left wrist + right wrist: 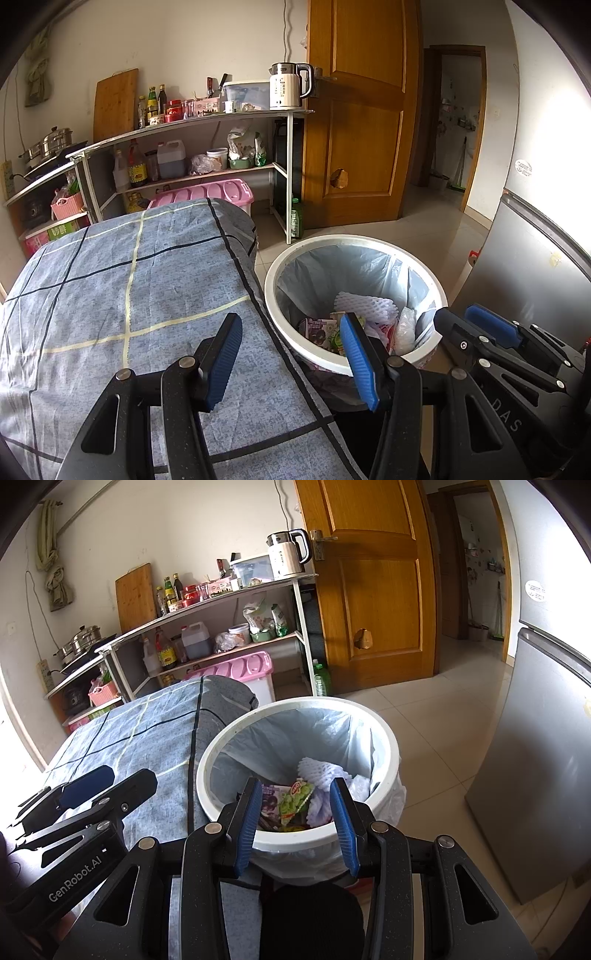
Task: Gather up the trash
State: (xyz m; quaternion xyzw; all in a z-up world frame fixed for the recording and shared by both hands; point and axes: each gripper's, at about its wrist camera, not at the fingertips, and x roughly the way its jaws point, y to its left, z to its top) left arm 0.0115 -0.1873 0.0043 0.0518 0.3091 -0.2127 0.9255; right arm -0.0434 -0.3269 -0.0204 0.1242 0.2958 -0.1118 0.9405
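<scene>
A white trash bin with a clear liner stands on the floor beside the table; it also shows in the right wrist view. Inside lie a white foam fruit net, snack wrappers and crumpled plastic. My left gripper is open and empty, over the table's right edge next to the bin. My right gripper is open and empty, just above the bin's near rim. Each gripper shows in the other's view, the right gripper to the bin's right, the left gripper over the cloth.
A table with a blue checked cloth lies left of the bin. Behind stand metal shelves with bottles and a kettle, a pink storage box, a wooden door and a grey fridge at the right.
</scene>
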